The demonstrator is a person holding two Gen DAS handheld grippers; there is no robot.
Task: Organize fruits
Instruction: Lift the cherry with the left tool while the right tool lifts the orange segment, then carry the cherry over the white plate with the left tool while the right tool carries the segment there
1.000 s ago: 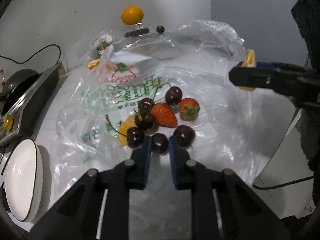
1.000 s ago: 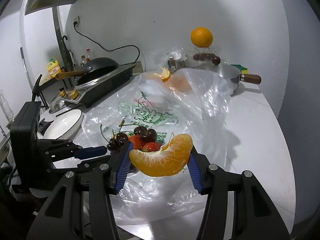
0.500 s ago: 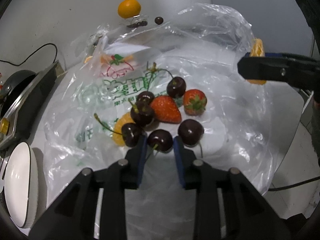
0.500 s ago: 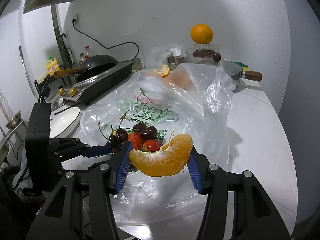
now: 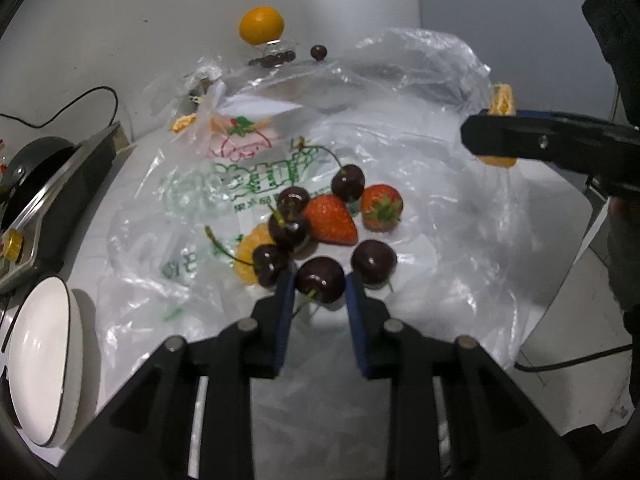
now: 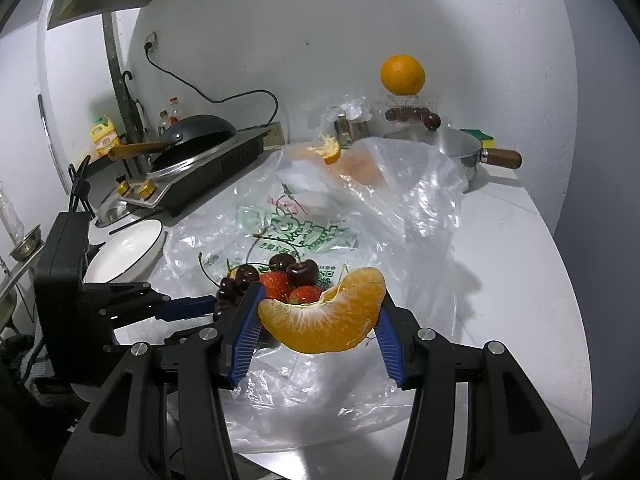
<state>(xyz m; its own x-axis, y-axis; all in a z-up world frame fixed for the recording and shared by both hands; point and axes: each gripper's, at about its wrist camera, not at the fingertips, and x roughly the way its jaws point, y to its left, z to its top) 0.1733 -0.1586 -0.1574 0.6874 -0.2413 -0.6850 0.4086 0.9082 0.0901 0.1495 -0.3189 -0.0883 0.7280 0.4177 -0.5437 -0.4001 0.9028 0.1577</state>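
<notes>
Fruits, loose heap: dark glossy cherries [image 5: 289, 229] with stems, two red strawberries [image 5: 332, 220] and a peeled orange citrus piece [image 5: 247, 258] lie together on a crumpled clear plastic bag [image 5: 440, 240] with green print, spread flat over the white countertop [image 6: 520, 280]. One dark round cherry [image 5: 320, 279] sits between the blue pads of the left gripper [image 5: 320, 292], whose jaws stand narrow and have just been parting slightly and easing back; the pads flank the cherry closely, though firm contact cannot be told. Right gripper [image 6: 318, 320]: jaws at middle width, clamped on a peeled orange mandarin segment [image 6: 324, 318], held above the bag's near edge, apart from the heap. White shallow bowl with a dark rim [image 6: 124, 250]: stands left of the bag, nothing visible inside. Whole orange [image 6: 402, 74]: perched on a clear stand at the back wall, with small dark fruits [image 6: 408, 113] beneath it. Metal pan with a wooden handle [image 6: 480, 152]: behind the bag, contents hidden. Black wok [image 6: 196, 132]: on a dark cooktop, far left.
</notes>
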